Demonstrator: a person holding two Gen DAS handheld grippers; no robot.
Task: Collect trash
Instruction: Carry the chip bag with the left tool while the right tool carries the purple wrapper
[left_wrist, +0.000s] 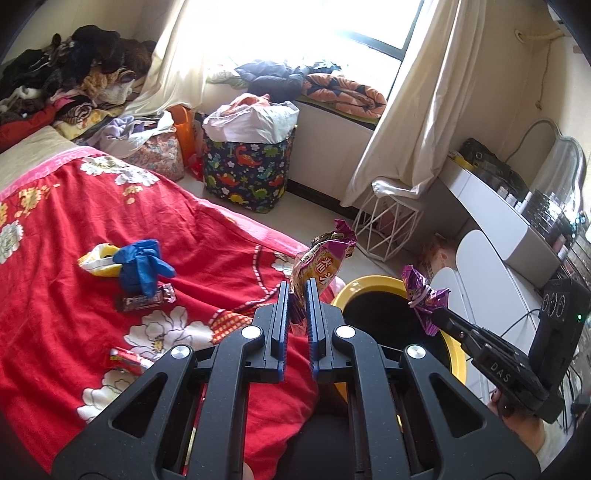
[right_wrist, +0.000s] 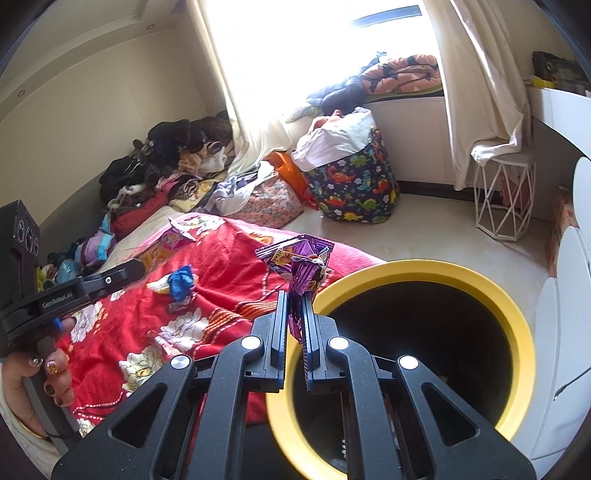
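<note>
Left gripper (left_wrist: 298, 295): jaws closed on a yellow-and-purple snack wrapper (left_wrist: 325, 258), held upright above the edge of the bed (left_wrist: 74, 314), just beside the bin.

Right gripper (right_wrist: 294, 306): jaws closed on a crumpled purple wrapper (right_wrist: 301, 258), held at the near rim of the yellow-rimmed bin (right_wrist: 424, 269). The bin stands on the floor against the bed; its inside is dark and its contents cannot be made out.

Still on the red floral bedcover: a blue glove (left_wrist: 142, 264) lying partly over a yellow-and-white wrapper (left_wrist: 94, 262), a dark candy wrapper (left_wrist: 147, 299) touching the glove, and a red wrapper (left_wrist: 125, 360) nearer the bed's edge.

A dinosaur-print hamper (left_wrist: 247, 170) stands near the window.
</note>
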